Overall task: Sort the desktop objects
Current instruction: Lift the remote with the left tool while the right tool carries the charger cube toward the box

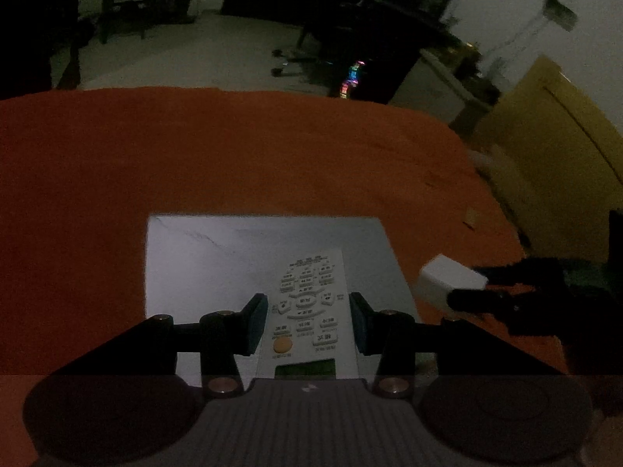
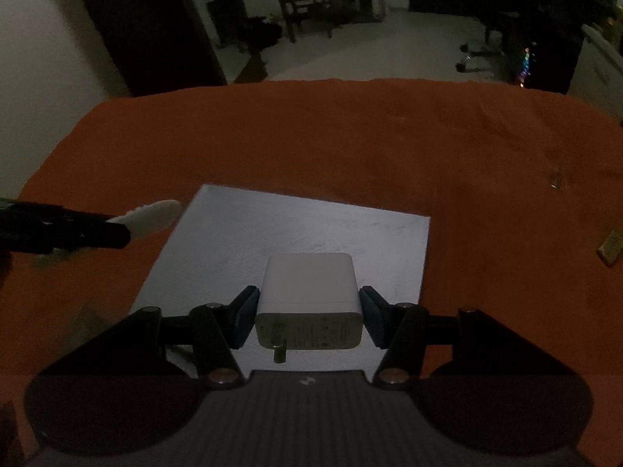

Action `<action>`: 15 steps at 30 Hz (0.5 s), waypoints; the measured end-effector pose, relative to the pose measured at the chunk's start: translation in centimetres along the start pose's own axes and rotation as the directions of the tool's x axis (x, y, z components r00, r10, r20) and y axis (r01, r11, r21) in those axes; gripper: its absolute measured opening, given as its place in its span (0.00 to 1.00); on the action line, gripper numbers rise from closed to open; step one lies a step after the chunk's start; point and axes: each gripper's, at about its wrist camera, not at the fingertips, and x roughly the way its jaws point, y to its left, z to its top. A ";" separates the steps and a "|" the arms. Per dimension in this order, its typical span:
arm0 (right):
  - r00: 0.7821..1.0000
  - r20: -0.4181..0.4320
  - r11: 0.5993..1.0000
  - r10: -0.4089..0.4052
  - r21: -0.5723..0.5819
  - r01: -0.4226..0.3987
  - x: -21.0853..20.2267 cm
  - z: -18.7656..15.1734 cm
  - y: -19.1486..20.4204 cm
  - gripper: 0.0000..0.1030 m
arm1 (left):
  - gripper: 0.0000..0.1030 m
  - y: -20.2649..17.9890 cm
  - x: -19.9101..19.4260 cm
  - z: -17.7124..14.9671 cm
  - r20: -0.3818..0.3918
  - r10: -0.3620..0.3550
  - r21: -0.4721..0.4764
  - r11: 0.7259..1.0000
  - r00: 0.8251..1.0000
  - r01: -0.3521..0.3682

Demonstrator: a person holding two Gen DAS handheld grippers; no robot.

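Remote control (image 1: 307,311), a flat white plastic slab with rows of small rounded keys, 1 round orange button and a small display window at its near end, sat between the 2 padded fingers of the left gripper (image 1: 307,321). Both blue pads (image 1: 255,323) stood close against the long edges of the remote, so the jaws appeared clamped on it, though the dim light left actual contact hard to confirm. The remote was above a rectangular white sheet (image 1: 187,264) with a smooth, matte face.

Charger block (image 2: 309,303), a white rounded cube with a printed label and 1 short metal prong visible on its near face, was gripped between the fingers of the right gripper (image 2: 309,319); the pads met both side walls, jaws closed on the block. It was held over the near part of the same white sheet (image 2: 272,229).

Sheet and grippers were over an orange cloth (image 1: 233,155) of soft, slightly wrinkled texture covering the tabletop. A small tan piece (image 2: 613,247) lay on the cloth at the right edge of the right wrist view.
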 end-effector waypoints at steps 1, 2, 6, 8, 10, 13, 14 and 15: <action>1.000 0.000 1.000 0.009 -0.010 -0.009 -0.6 -0.4 0.3 0.57 | 0.38 -0.3 -0.4 -0.6 -0.001 -0.007 0.007 1.000 1.000 0.007; 1.000 0.003 1.000 0.020 -0.020 -0.020 -1.2 -0.8 0.7 0.57 | 0.38 -0.5 -0.8 -1.1 -0.001 -0.014 0.014 1.000 1.000 0.014; 0.998 0.002 0.997 0.058 -0.058 -0.058 -3.3 -2.9 2.2 0.57 | 0.38 -1.6 -2.5 -3.3 -0.005 -0.041 0.041 0.998 0.999 0.041; 0.997 -0.005 0.994 0.079 -0.072 -0.079 -3.8 -3.9 2.9 0.57 | 0.38 -2.1 -3.3 -4.5 -0.007 -0.055 0.054 0.997 0.998 0.055; 0.994 -0.014 0.991 0.106 -0.079 -0.107 -4.3 -5.2 3.6 0.57 | 0.38 -2.7 -4.1 -5.6 -0.009 -0.068 0.067 0.995 0.998 0.069; 0.989 -0.029 0.985 0.146 -0.087 -0.148 -4.9 -7.2 4.6 0.57 | 0.38 -3.1 -5.1 -7.4 -0.016 -0.086 0.079 0.993 0.996 0.087; 0.987 -0.033 0.983 0.159 -0.086 -0.161 -5.0 -7.9 4.9 0.57 | 0.38 -3.2 -5.4 -8.0 -0.018 -0.088 0.080 0.993 0.996 0.089; 0.985 -0.036 0.982 0.170 -0.082 -0.172 -5.1 -8.6 5.2 0.57 | 0.38 -3.2 -5.7 -8.5 -0.018 -0.086 0.079 0.993 0.996 0.087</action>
